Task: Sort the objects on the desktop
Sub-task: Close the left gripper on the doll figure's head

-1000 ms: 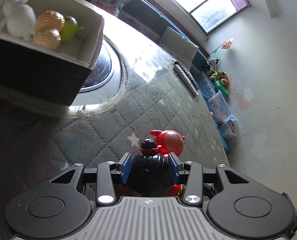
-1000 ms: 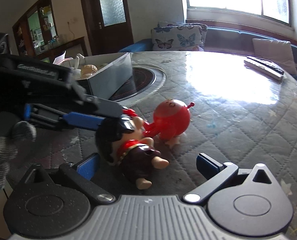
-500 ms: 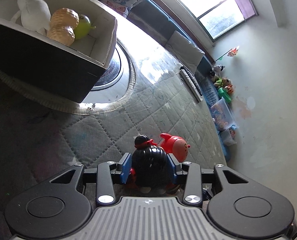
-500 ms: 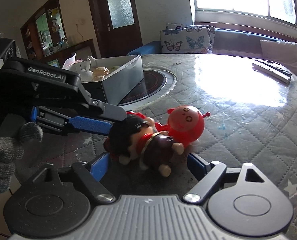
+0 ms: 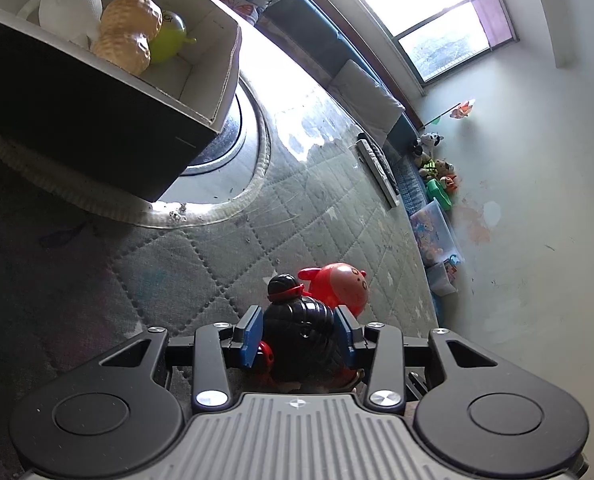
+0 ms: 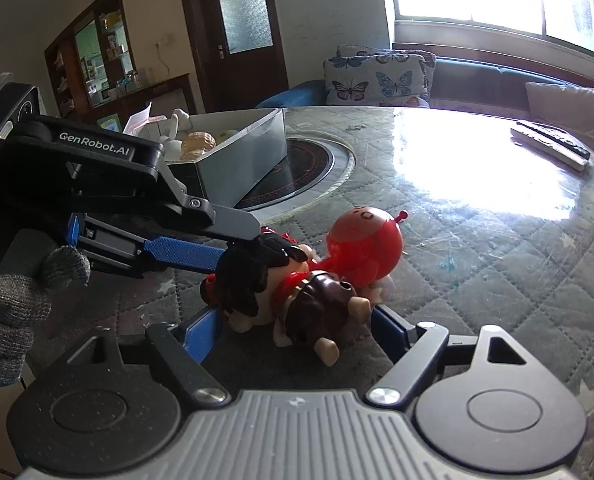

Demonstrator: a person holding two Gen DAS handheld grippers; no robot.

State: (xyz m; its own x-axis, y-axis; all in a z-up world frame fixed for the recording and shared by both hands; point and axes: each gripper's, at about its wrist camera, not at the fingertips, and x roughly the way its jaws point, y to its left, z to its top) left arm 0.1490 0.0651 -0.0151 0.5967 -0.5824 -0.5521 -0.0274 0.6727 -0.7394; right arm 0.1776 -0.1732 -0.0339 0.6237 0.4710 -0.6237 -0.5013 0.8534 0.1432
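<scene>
Left wrist view: left gripper [image 5: 299, 334] with blue-padded jaws opening a little, both pads against the black ribbed hair of a small plastic doll figure with brown body [image 5: 297, 320]. Just behind the doll, touching it, a round red plastic toy with a face [image 5: 343, 286], on the grey quilted desk [image 5: 225, 256]. Far behind the doll, to the upper left, an open grey cardboard box [image 5: 201, 92] holding a white knitted toy [image 5: 69, 0], two tan peanut-shaped toys [image 5: 131, 34] and a green round toy [image 5: 169, 36]. Right of the box, a white remote control [image 5: 377, 172].

Right wrist view: right gripper [image 6: 297, 330] with jaws closing around the doll [image 6: 317, 312], pads near its sides, contact not clear. Doll lying on its side on the desk [image 6: 477, 260], head pinched by the left gripper [image 6: 233, 254] coming from the left. Red toy [image 6: 367, 244] touching the doll from behind. Grey gloved hand [image 6: 13, 312] at the left edge.
</scene>
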